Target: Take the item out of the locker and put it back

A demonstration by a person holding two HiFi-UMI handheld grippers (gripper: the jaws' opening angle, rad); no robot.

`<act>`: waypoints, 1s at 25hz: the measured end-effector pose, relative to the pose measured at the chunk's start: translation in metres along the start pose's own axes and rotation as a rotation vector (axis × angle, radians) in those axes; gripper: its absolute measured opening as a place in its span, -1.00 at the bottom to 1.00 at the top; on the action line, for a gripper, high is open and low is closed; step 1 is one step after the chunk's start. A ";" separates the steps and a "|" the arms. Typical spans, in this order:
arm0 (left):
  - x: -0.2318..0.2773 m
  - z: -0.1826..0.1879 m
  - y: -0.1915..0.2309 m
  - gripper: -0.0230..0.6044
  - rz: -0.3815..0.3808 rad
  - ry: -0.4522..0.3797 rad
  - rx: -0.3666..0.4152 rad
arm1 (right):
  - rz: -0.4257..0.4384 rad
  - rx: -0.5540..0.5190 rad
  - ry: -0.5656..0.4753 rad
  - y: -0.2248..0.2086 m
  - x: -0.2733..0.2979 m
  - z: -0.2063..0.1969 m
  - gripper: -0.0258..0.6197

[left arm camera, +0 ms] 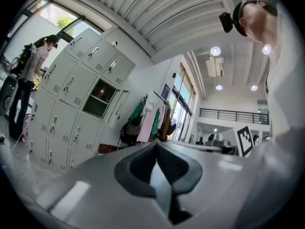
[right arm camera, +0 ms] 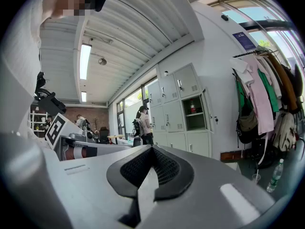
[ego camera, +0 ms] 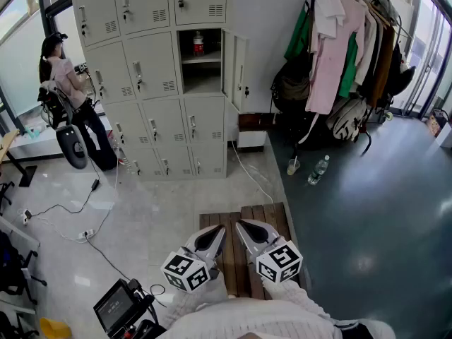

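Note:
A red bottle (ego camera: 198,44) stands on the upper shelf of the one open locker (ego camera: 202,61) in the grey locker bank, far ahead of me. That bottle also shows small in the left gripper view (left arm camera: 101,93) and the right gripper view (right arm camera: 192,108). Both grippers hang low near my body, well short of the lockers. My left gripper (ego camera: 218,229) is shut with nothing in it, its tips meeting (left arm camera: 157,144). Beside it my right gripper (ego camera: 241,224) is shut and empty too, jaws together (right arm camera: 152,148).
The locker door (ego camera: 239,68) hangs open to the right. A coat rack (ego camera: 353,41) with clothes and bags fills the right side; a cup (ego camera: 292,166) and a water bottle (ego camera: 318,170) stand on the floor. A person (ego camera: 74,104) stands at left. A wooden pallet (ego camera: 244,249) lies under the grippers.

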State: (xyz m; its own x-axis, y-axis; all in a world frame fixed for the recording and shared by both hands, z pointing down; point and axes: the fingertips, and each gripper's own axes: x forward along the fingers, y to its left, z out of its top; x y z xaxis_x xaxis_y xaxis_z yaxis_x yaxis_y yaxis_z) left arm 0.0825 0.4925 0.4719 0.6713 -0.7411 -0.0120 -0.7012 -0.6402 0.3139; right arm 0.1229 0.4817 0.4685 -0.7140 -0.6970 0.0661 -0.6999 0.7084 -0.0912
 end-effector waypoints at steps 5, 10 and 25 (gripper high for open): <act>0.022 0.000 0.024 -0.90 -0.012 0.020 -0.007 | 0.015 0.018 -0.012 -0.014 0.020 -0.001 -0.92; 0.065 0.049 0.080 -0.90 0.012 -0.040 0.034 | -0.013 -0.017 -0.047 -0.067 0.068 0.030 -0.92; 0.204 0.144 0.265 -0.90 -0.065 -0.040 0.065 | -0.122 -0.004 -0.055 -0.209 0.268 0.073 -0.92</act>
State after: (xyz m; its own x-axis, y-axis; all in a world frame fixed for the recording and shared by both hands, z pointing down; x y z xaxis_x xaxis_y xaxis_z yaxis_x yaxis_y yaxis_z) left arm -0.0007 0.1427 0.4163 0.7067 -0.7041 -0.0688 -0.6713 -0.6981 0.2489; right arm 0.0791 0.1385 0.4327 -0.6216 -0.7830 0.0218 -0.7817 0.6183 -0.0814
